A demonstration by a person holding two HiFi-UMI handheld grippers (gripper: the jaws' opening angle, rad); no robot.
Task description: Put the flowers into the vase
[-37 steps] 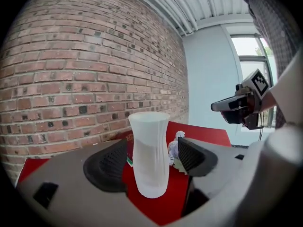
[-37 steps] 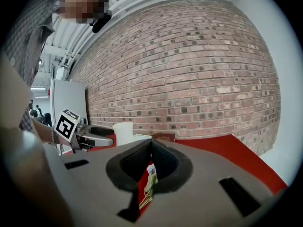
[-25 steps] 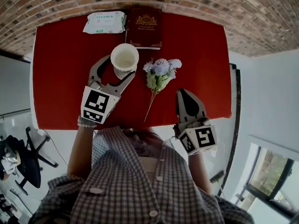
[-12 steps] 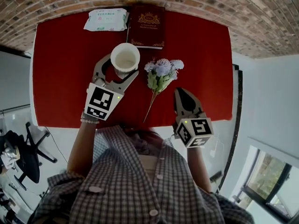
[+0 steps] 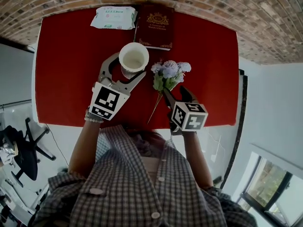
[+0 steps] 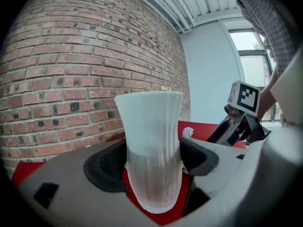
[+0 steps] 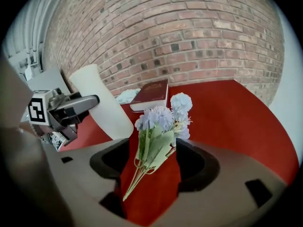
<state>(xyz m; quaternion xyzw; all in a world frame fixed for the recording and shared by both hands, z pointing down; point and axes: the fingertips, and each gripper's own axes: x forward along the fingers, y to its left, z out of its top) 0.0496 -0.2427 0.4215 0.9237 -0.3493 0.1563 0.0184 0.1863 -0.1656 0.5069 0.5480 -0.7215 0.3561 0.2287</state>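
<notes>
The left gripper [image 5: 127, 70] is clamped on the narrow waist of the vase [image 5: 134, 58], which stands upright on the red cloth [image 5: 66, 70]; a sideways tug or a slackening squeeze could, I judge, tip it, since its small foot carries a tall body flaring to a wide mouth; its wall is matte white, finely ribbed and looks hard; just right of it the flowers [image 5: 168, 74] lie flat on the cloth, pale blue puffy heads toward the brick wall [image 5: 236, 4], soft green leaves and thin wiry stems trailing toward the near edge; the right gripper [image 7: 154, 157] has just been opening its jaws, which stand wide with the stems between them, pads not touching; closing on the leaves could crush them, while pinching the stem ends could let the top-heavy bunch droop and miss the mouth
</notes>
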